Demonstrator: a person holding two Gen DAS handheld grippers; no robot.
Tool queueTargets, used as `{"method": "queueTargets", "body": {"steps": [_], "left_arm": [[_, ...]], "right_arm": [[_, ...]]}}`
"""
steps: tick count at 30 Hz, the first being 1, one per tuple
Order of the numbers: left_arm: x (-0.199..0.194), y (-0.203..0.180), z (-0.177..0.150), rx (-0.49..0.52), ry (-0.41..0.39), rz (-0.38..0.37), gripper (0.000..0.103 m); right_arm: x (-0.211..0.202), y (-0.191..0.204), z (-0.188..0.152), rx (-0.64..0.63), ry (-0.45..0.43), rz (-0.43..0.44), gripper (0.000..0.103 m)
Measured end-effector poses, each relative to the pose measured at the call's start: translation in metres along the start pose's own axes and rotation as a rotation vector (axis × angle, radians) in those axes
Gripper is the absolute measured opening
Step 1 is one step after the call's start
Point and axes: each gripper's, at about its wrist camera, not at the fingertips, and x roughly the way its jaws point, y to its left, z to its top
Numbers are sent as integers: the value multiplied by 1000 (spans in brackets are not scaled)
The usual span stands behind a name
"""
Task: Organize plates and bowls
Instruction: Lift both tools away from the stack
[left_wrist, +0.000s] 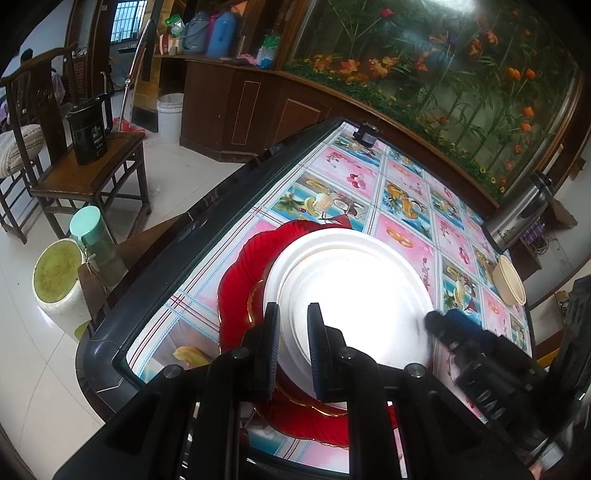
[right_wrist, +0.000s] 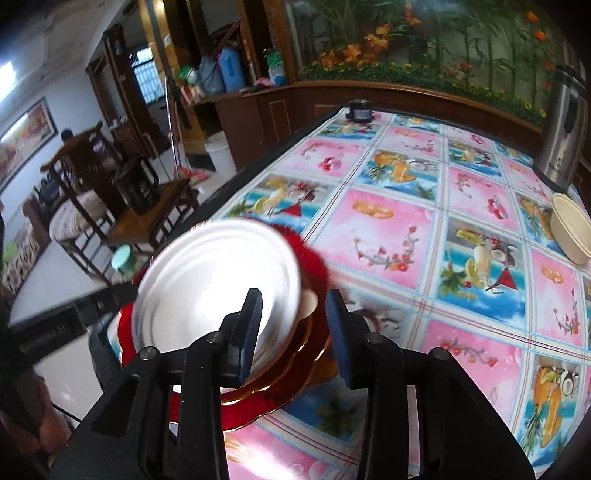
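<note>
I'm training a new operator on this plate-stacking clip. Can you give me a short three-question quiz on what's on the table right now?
1. True or false: the white plate lies on the red plate.
2. Multiple choice: where is the cream bowl? A) on the stack B) apart, near the steel urn C) on the floor
3. Fill in: the left tongs straddle the white plate's near ____.

Key
1. True.
2. B.
3. Rim. The right tongs are open beside the stack, gripping nothing.
</note>
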Motion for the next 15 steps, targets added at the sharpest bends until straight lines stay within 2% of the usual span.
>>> {"method": "queueTargets", "body": {"steps": [3,6,8,13,15], "left_arm": [[0,0,-1,3,8,3,14],[1,-4,-2,11,12,-6,14],[1,-9,-2,21,16,-14,14],[0,-28,-6,62,20,-42,14],[-1,-38,-9,90,17,-45,14]], "right_arm": [[1,3,-3,-31,2,-2,36],[-14,-5,0,-2,-54,16,36],[-27,-18,3,21,-103,7,36],[-35,-53,5,112,-117,-8,36],[-36,-70,2,154,-115,-16,42]]}}
